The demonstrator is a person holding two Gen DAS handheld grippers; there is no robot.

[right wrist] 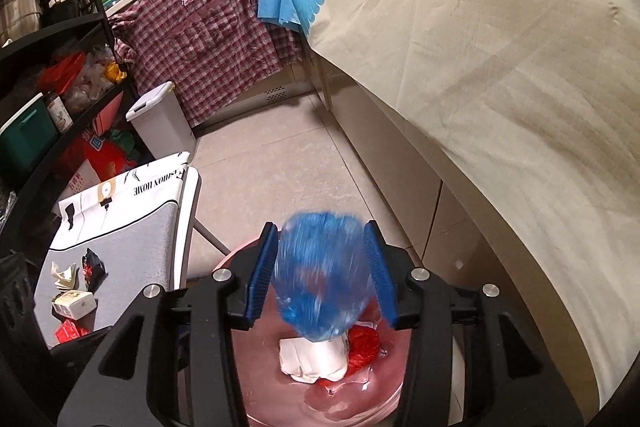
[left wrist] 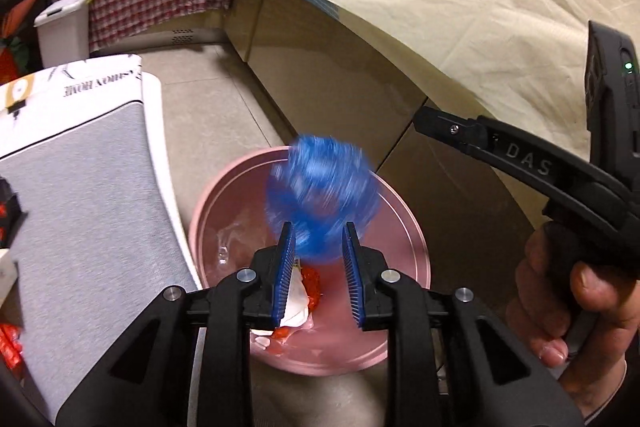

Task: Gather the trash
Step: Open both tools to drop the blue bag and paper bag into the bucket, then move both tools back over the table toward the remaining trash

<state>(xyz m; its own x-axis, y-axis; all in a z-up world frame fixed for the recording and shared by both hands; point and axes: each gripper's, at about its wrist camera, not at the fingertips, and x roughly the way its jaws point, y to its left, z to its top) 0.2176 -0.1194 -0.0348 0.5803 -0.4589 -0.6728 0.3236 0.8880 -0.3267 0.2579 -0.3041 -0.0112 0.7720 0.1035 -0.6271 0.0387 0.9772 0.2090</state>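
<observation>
While both claws hang over the bin, the scene reads so:

Blue wrapper: a crumpled blue plastic wrapper (right wrist: pixel 320 271), motion-blurred, sits between the spread fingers of the right gripper (right wrist: pixel 323 273) and above the bin; whether either pad touches it cannot be told. From the left wrist the same blur (left wrist: pixel 322 201) shows above and beyond the left fingertips.

Right claw: released, its blue ribbed pads (right wrist: pixel 262 269) standing wide to either side of the wrapper. In the left wrist view its black body (left wrist: pixel 532 167) reaches in from the right, with the person's right hand (left wrist: pixel 576 311) around the handle.

Left claw: the left gripper (left wrist: pixel 319 275) is released as well, its blue pads (left wrist: pixel 285 275) apart with nothing between them, poised over the bin's mouth.

Bin: a round pink plastic bin (left wrist: pixel 412 235) stands on the pale tiled floor (right wrist: pixel 272 163), just beside the table's edge.

Bin contents: a crumpled white paper piece (right wrist: pixel 312 357) and a red crinkled wrapper (right wrist: pixel 364 345) lie touching each other at the bottom.

Table: a grey-topped folding table with white rim (right wrist: pixel 120 239) stands to the left.

Trash on table: a small white carton (right wrist: pixel 74 303), a black-and-red wrapper (right wrist: pixel 93 267), a torn cream scrap (right wrist: pixel 64 274) and a red packet (right wrist: pixel 70 330) lie near one another.

Surroundings: a white lidded container (right wrist: pixel 162 115) stands by a hanging red checked cloth (right wrist: pixel 204 39); a cream sheet (right wrist: pixel 500 67) drapes the right.
</observation>
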